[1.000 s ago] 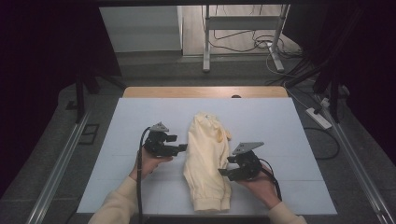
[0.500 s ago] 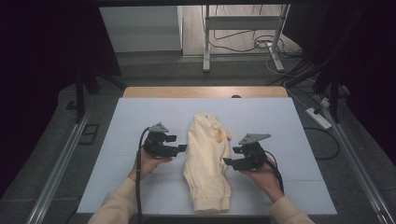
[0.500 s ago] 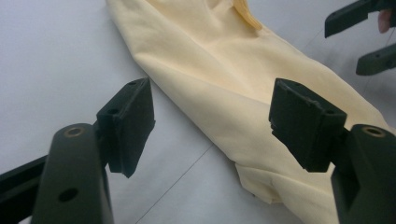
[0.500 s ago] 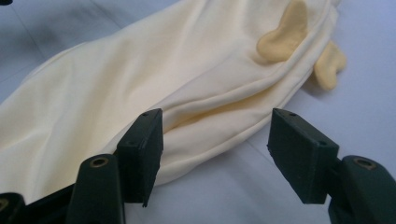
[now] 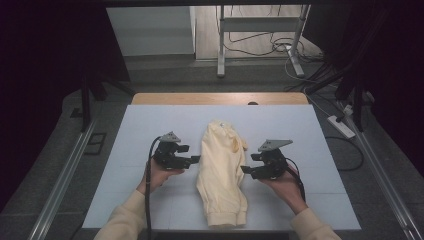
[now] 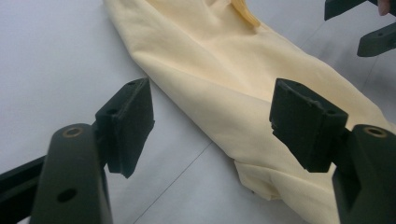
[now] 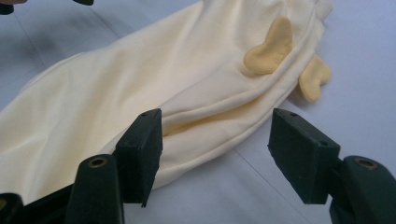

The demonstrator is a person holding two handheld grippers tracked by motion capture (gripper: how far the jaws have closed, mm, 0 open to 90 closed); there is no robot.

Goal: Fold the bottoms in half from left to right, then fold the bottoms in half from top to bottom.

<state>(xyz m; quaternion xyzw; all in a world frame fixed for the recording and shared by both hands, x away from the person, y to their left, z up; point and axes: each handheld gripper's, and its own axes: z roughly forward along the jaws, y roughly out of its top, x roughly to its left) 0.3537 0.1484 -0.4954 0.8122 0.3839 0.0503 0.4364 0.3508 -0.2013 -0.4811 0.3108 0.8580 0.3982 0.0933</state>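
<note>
Pale blue table (image 5: 150, 125), dark room, cabled floor (image 5: 260, 47)

Bright table, dark surroundings, sharp focus

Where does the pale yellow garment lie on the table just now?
In the high view the pale yellow garment lies lengthwise mid-table, between the left gripper and right gripper.

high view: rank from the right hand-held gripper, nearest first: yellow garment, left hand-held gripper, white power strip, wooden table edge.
From the right hand-held gripper:
1. Yellow garment, just off its jaw tips, mid-table.
2. Left hand-held gripper, across the garment on the other side.
3. White power strip, on the floor off the table's right side.
4. Wooden table edge, at the far end; close to 3, so that order is shaky.
</note>
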